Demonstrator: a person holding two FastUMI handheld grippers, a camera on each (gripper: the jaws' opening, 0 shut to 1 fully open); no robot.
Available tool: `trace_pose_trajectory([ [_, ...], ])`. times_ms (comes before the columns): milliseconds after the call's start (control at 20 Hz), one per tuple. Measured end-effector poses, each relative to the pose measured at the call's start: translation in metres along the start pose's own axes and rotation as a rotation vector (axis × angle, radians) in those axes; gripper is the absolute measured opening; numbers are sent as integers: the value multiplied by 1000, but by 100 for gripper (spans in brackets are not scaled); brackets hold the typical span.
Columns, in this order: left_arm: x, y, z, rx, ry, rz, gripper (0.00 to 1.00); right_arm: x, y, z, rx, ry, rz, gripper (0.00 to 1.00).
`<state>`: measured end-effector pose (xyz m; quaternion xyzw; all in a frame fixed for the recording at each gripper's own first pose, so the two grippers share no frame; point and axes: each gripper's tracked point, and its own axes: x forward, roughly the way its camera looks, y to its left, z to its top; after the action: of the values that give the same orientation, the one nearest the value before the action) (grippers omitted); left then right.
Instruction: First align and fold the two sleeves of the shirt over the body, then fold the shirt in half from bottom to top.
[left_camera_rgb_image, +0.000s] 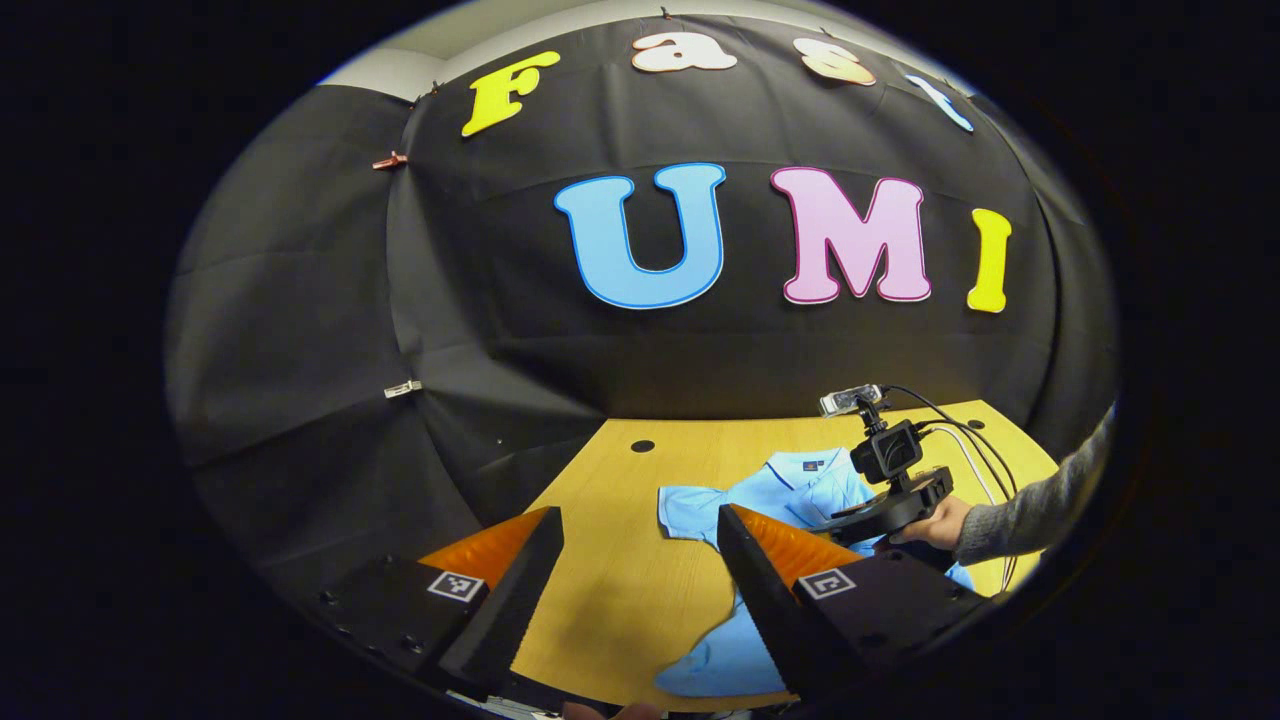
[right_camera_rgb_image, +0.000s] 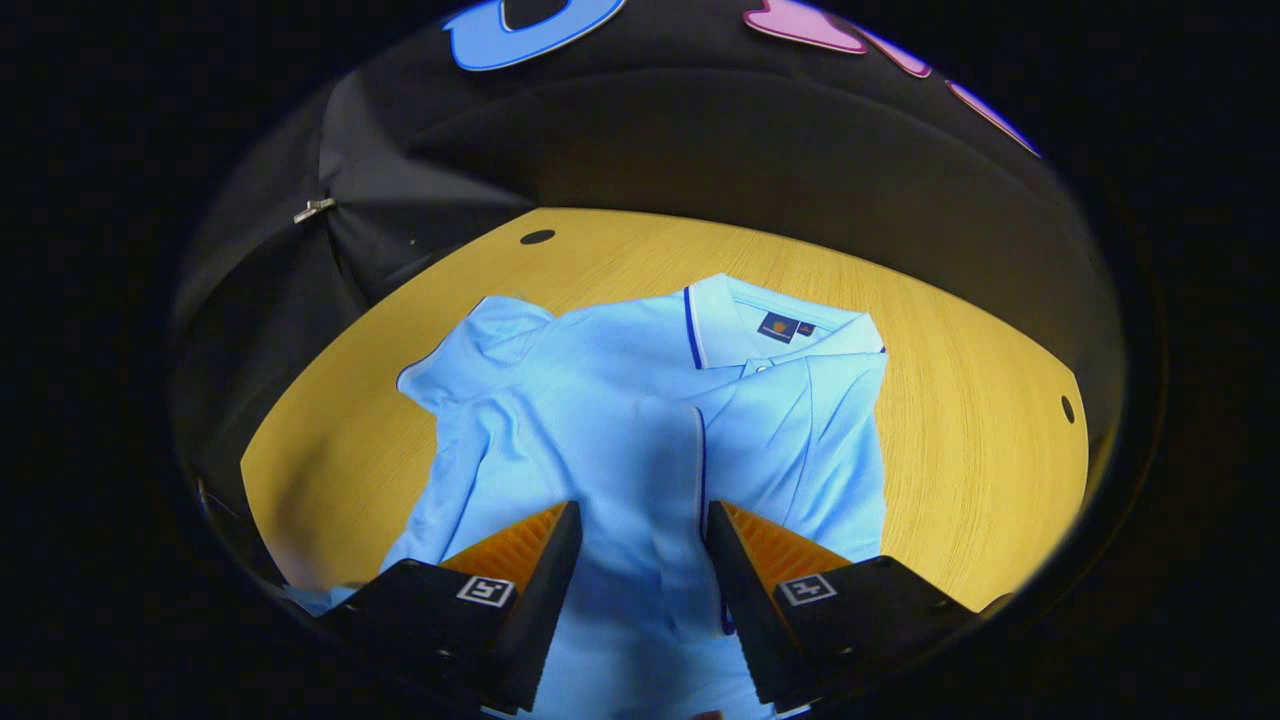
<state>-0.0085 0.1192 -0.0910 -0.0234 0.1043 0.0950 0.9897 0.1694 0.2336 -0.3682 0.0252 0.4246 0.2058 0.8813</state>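
- Shirt (right_camera_rgb_image: 620, 420): we log one light blue polo, lying collar (right_camera_rgb_image: 770, 320) away from us on the wooden surface (right_camera_rgb_image: 980, 430). In the right gripper view the sleeve on the right side is folded over the body; the other sleeve (right_camera_rgb_image: 470, 345) is spread out toward the left.
- Right gripper (right_camera_rgb_image: 640, 530): we see it spread, with the shirt's lower body below the gap between its fingers; we cannot tell whether it touches the fabric.
- Left gripper (left_camera_rgb_image: 640, 545): we record it spread wide, holding nothing, above the bare surface just left of the shirt.
- In the left gripper view we note the right gripper's body over the shirt, held by a hand (left_camera_rgb_image: 935, 522) in a grey sleeve (left_camera_rgb_image: 1040, 505).
- Containers: we list none.
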Motion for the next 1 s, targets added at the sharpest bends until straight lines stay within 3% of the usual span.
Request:
trace_pose_trajectory([
  [200, 16, -7, -6, 0, 26, -44, 98, -35, -8, 32, 54, -131, -15, 96],
  [550, 84, -20, -15, -36, 69, -104, 98, -164, -26, 82, 63, -401, -46, 97],
  [750, 141, -33, -35, 11, 116, -139, 99, -233, -27, 70, 143, -452, -43, 98],
  [1000, 226, -65, -77, -11, 266, -243, 99, -274, -38, 34, 186, -450, -95, 98],
])
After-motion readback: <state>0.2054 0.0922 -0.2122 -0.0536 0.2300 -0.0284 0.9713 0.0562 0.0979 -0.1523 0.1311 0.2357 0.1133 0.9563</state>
